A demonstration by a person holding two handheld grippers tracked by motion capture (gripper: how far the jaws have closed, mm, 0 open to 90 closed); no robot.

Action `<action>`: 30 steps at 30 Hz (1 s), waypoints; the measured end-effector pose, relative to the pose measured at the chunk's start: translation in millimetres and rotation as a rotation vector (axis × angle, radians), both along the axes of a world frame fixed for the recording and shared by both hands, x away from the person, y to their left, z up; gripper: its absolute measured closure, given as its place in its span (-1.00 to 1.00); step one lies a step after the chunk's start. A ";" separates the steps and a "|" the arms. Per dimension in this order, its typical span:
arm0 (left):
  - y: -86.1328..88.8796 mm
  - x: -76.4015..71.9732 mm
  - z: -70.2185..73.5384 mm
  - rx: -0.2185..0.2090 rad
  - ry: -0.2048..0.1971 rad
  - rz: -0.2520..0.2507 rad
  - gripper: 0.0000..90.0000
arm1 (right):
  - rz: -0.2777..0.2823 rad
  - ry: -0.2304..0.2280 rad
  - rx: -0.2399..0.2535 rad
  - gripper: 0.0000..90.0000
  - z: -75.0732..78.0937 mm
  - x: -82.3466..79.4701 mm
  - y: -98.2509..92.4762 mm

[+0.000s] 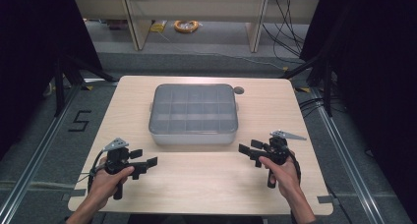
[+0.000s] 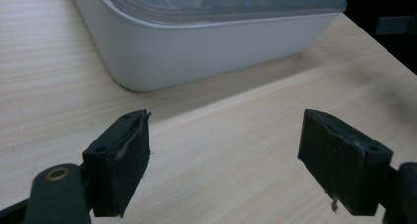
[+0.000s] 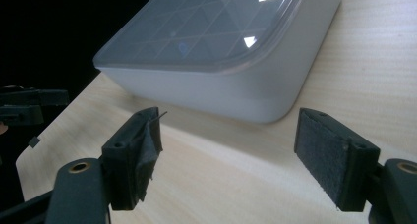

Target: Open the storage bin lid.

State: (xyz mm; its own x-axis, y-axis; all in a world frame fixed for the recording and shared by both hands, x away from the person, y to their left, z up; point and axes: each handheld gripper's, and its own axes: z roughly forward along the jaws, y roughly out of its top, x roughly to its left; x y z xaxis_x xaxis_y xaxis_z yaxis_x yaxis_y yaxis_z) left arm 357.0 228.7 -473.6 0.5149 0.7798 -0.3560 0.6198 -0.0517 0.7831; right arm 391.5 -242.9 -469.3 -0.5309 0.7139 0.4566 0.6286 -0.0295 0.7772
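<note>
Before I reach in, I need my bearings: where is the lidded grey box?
In the high view the lidded grey box sits mid-table toward the far edge, ahead of and between the left gripper and right gripper, touching neither.

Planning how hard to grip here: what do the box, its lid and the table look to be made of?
Box: looks like smooth, matte white-grey plastic with rounded moulded corners.
Lid: translucent glossy plastic; it reflects light and the compartment grid shows through.
Table: pale wood-grain top, probably laminate, matte.

box (image 1: pixel 193 115) mid-table (image 1: pixel 206 184) | left gripper (image 1: pixel 145 163) front-left | right gripper (image 1: pixel 248 151) front-right
</note>
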 end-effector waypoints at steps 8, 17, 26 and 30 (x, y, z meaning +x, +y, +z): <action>6.6 25.5 2.2 -0.007 0.017 0.040 -0.55 | -0.015 0.011 -0.001 -0.40 6.0 26.9 3.5; 11.7 62.0 4.0 -0.020 0.048 0.070 -0.58 | -0.035 0.018 -0.002 -0.40 8.8 58.3 4.1; 19.8 91.1 11.4 -0.060 0.067 0.109 -0.66 | -0.061 0.018 -0.017 -0.40 13.7 90.3 3.1; 21.6 96.7 12.3 -0.065 0.064 0.116 -0.66 | -0.086 0.067 0.014 -0.39 12.0 97.7 4.6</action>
State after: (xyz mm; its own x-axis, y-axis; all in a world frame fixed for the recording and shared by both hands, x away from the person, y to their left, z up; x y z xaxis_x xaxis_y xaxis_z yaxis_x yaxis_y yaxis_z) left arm 453.7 250.3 -461.3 0.3974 0.8070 -0.4369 0.6677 0.0724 0.7409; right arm 489.1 -238.3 -457.3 -0.4356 0.7489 0.4995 0.6740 -0.0964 0.7324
